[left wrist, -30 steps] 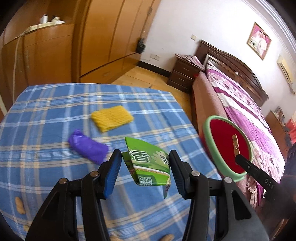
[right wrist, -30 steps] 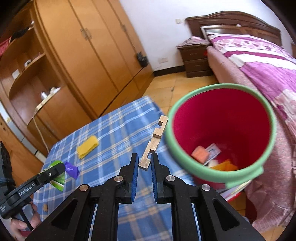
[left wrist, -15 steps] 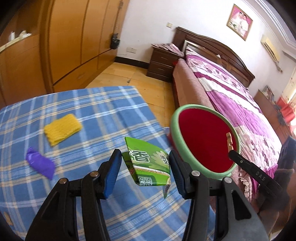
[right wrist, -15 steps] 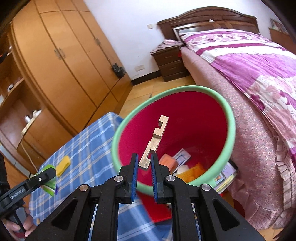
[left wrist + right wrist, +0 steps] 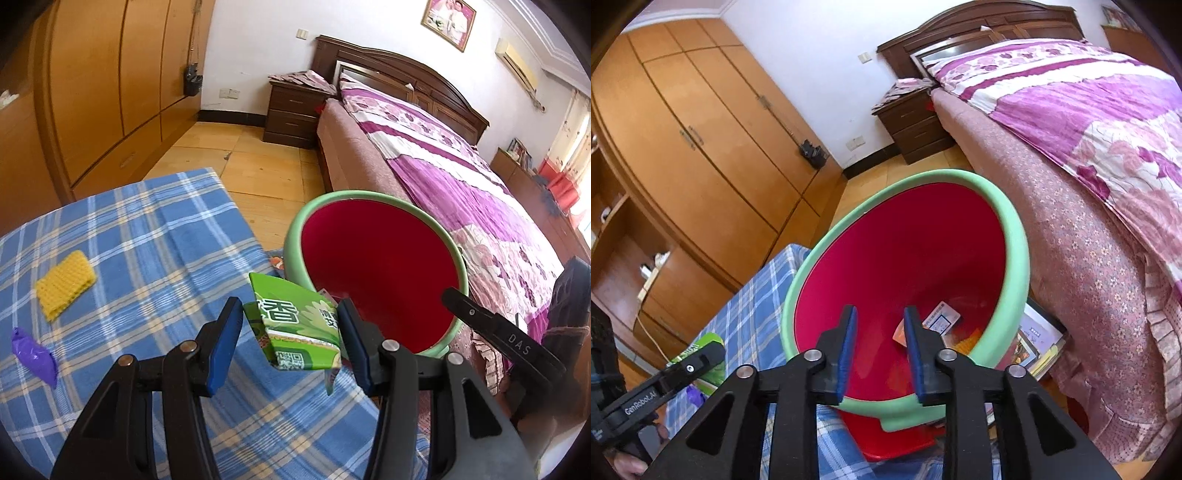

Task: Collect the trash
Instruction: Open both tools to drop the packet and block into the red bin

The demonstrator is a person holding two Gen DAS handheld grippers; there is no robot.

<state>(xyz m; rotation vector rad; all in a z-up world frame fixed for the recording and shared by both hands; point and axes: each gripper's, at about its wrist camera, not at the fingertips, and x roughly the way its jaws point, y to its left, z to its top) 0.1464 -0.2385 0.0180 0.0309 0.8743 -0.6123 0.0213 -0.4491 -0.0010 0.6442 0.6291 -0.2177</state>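
Red bin (image 5: pixel 923 236) with green rim directly beyond right gripper (image 5: pixel 880 350); fingers parted, empty, over the mouth. Left gripper (image 5: pixel 291 332) clamping green wrapper (image 5: pixel 299 325), bin just ahead-right, positioned for dropping.

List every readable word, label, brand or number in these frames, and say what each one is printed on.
"香": large white character on the green packet held in the left gripper.
"DAS": on the black body of the right gripper, seen in the left wrist view.
"GenRobot.AI": on the left gripper's body, seen in the right wrist view.
Packet's smaller print and QR code: too small to read.
White card in the red bin: print blurred.
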